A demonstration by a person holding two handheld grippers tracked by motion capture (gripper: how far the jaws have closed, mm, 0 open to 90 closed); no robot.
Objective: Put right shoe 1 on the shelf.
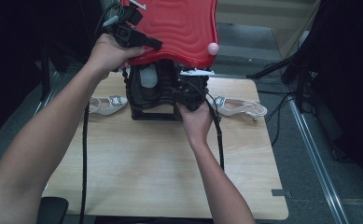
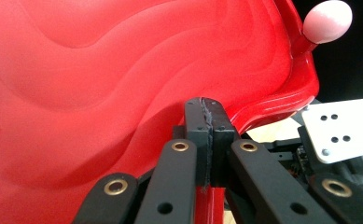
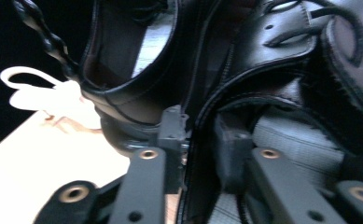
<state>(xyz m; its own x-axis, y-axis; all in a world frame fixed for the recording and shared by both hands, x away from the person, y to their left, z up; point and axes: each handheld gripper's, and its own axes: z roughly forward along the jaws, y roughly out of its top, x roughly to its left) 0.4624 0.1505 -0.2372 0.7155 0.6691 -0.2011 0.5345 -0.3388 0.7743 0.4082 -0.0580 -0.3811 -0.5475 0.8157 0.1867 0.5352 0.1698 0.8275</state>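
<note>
While left gripper [image 1: 155,45] pinches red lid [image 1: 184,23] raised, right gripper [image 3: 195,135], clamping black shoe [image 3: 137,65] wall, should lift straight w/o snagging.

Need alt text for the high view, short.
Seen from above, a person's left tongs clamp the edge of a raised red wavy-surfaced lid with a pink knob, while the right tongs grip black shoes beneath it. They stand on a wooden table, with a white heeled sandal on each side.
</note>
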